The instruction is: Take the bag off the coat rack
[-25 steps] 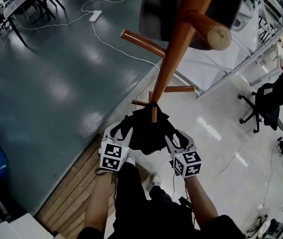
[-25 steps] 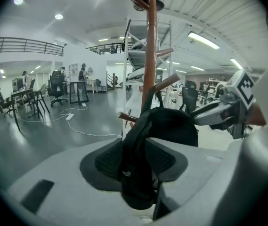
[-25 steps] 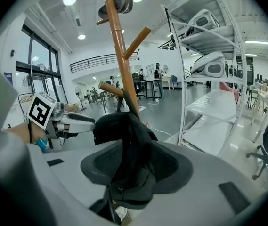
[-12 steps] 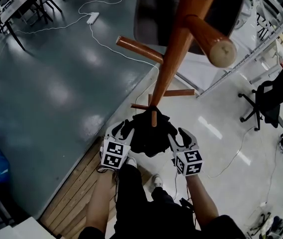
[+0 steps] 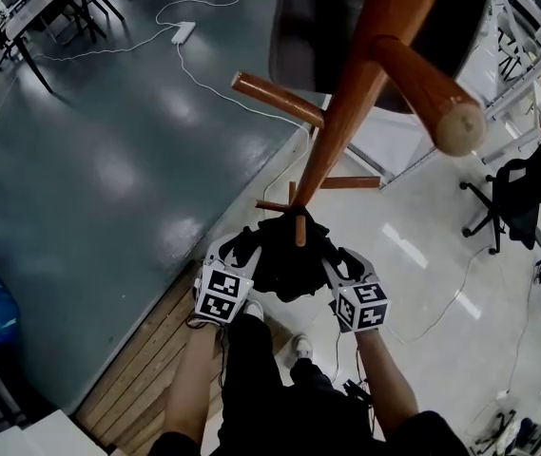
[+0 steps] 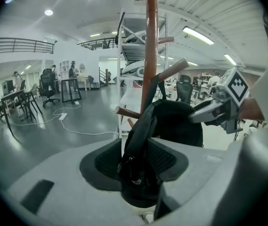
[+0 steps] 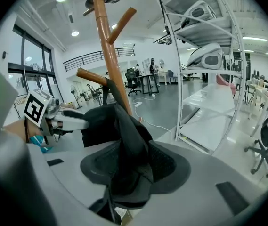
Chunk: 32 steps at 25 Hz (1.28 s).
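Note:
A black bag [image 5: 284, 255] hangs on a low peg [image 5: 299, 228] of the wooden coat rack [image 5: 351, 112]. My left gripper [image 5: 236, 253] is at the bag's left side and my right gripper [image 5: 339, 260] at its right. In the left gripper view, a fold of the bag [image 6: 145, 140] with a strap runs between the wide jaws of the left gripper [image 6: 141, 166]. In the right gripper view, bag fabric [image 7: 124, 145] drapes between the jaws of the right gripper [image 7: 134, 171]. Both pairs of jaws have just been opening with the fabric between them. They stand open, the pads apart from it.
A white cable and power strip [image 5: 183, 31] lie on the dark floor behind the rack. An office chair [image 5: 517, 193] stands at the right and a table [image 5: 42, 8] at the far left. Wooden planks [image 5: 142, 364] lie under the person's feet. A white shelf frame [image 7: 204, 79] stands behind the rack.
Both grippers' jaws have spread wider around the bag. The right gripper has sunk slightly. The bag still hangs on its peg.

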{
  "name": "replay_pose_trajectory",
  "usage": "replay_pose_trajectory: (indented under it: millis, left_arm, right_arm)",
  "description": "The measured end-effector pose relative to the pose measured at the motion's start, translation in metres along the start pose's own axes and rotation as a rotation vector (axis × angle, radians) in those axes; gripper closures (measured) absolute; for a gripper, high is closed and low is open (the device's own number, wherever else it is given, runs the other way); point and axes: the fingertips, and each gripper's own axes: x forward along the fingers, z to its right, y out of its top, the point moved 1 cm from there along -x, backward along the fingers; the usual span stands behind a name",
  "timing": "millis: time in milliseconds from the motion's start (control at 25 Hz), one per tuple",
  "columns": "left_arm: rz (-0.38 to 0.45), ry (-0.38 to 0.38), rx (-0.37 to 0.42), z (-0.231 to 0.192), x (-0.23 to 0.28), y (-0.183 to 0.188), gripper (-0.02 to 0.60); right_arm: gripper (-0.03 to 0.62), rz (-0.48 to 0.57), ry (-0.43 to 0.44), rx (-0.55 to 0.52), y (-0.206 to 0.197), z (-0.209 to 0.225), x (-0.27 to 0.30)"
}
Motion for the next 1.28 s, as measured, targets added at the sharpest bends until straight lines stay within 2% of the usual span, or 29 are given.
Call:
replay_pose_trajectory:
  millis: [360, 600, 1280]
  left_arm:
    - [-0.004, -0.025, 0.021, 0.007, -0.002, 0.0, 0.46]
    - [-0.011, -0.029, 0.006, 0.015, -0.007, -0.001, 0.489]
    - [0.007, 0.011, -0.052, 0.046, -0.045, 0.004, 0.499]
  right_arm:
    - [0.468, 0.025, -0.001, -0.016, 0.0, -0.002, -0.001]
    - [0.503, 0.026, -0.013, -0.017, 0.001, -0.004, -0.004]
    - [0.52, 0.045, 0.047, -0.05, 0.002, -0.014, -0.036]
